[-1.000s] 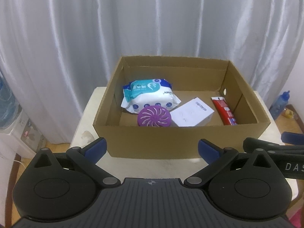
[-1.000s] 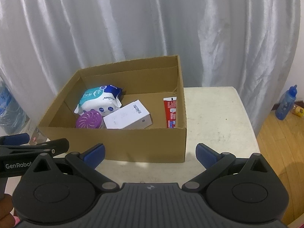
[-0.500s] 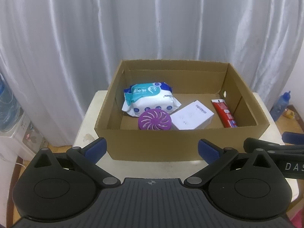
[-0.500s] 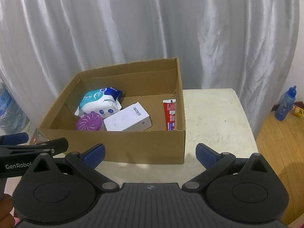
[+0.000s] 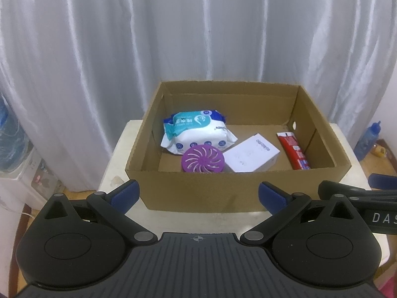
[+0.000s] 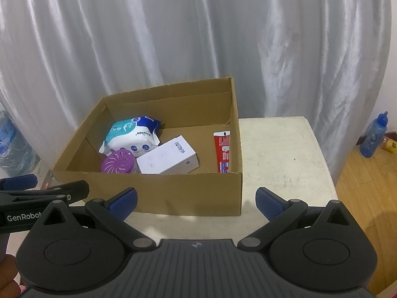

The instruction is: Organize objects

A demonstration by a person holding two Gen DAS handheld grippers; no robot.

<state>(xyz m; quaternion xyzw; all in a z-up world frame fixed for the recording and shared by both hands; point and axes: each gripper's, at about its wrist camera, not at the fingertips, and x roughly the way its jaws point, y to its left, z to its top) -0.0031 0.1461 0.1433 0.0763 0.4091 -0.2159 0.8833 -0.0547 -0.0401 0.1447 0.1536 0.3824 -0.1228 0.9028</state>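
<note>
An open cardboard box [image 5: 198, 191] [image 6: 183, 191] stands on a white table [image 6: 280, 154]. Inside lie a wet-wipes pack [image 5: 196, 131] [image 6: 131, 136], a purple round air freshener [image 5: 203, 160] [image 6: 119, 161], a white carton [image 5: 250, 152] [image 6: 168, 156] and a red toothpaste tube [image 5: 294, 150] [image 6: 223, 150]. My left gripper [image 5: 198, 195] is open and empty, in front of the box's near wall. My right gripper [image 6: 196, 200] is open and empty, in front of the box's near right corner. Each gripper shows at the edge of the other's view.
White curtains [image 5: 198, 37] hang close behind the table. A blue bottle [image 6: 374, 136] stands on the wooden floor at the right. A water jug [image 5: 10, 136] and a white appliance [image 5: 17, 186] stand at the left.
Both grippers have drawn back and up a little from the box, so it looks smaller and lower. The objects in the box have not moved. Both grippers stay open.
</note>
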